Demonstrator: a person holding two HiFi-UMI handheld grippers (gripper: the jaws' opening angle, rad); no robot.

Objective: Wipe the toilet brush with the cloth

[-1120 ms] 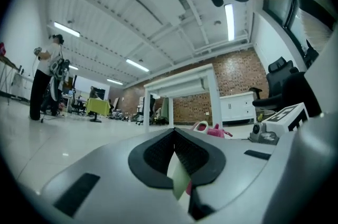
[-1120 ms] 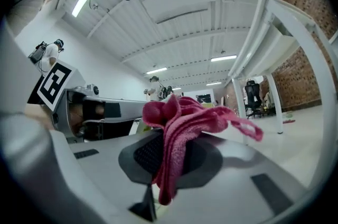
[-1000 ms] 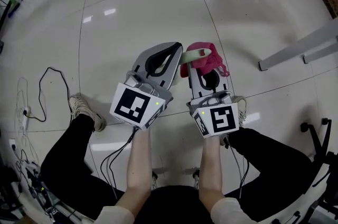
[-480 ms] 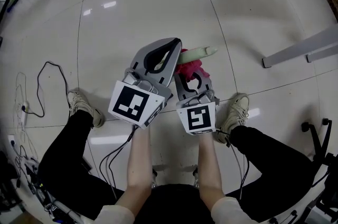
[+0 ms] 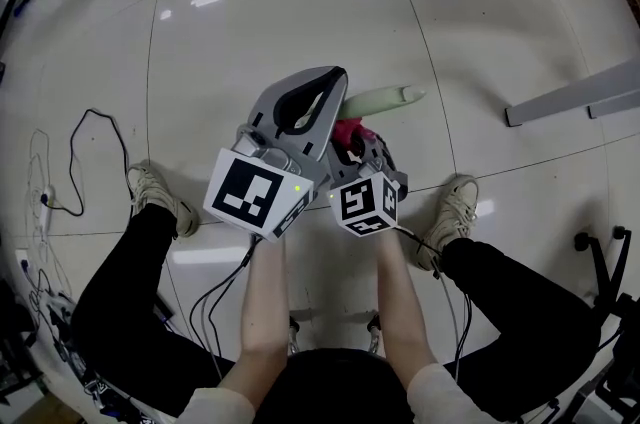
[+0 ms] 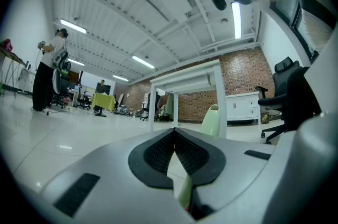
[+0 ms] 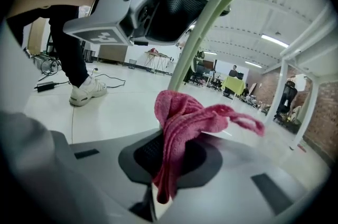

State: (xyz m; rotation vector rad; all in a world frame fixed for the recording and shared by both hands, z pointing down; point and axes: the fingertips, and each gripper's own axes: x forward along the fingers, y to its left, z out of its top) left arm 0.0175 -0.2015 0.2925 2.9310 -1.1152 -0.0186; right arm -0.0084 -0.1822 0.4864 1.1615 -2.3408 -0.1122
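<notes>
My left gripper (image 5: 333,84) is shut on the pale green toilet brush (image 5: 386,99), which sticks out level to the right. In the left gripper view the jaws (image 6: 174,132) pinch the green stem (image 6: 185,192), and its far end (image 6: 211,120) shows beyond. My right gripper (image 5: 354,138) sits lower and closer to me, shut on a pink cloth (image 5: 347,131). In the right gripper view the cloth (image 7: 179,128) bunches up from the jaws against the brush stem (image 7: 208,17), just under the left gripper (image 7: 153,3).
Glossy white tile floor lies below. White table legs (image 5: 570,97) stand at the right and at the top right. Cables (image 5: 90,127) trail at the left. A chair base (image 5: 600,257) is at the right edge. My shoes (image 5: 455,207) (image 5: 150,197) flank the grippers.
The right gripper has sunk and drawn back toward me, carrying the cloth along the brush from its far end to near the left jaws. More green stem shows. The left gripper stayed put.
</notes>
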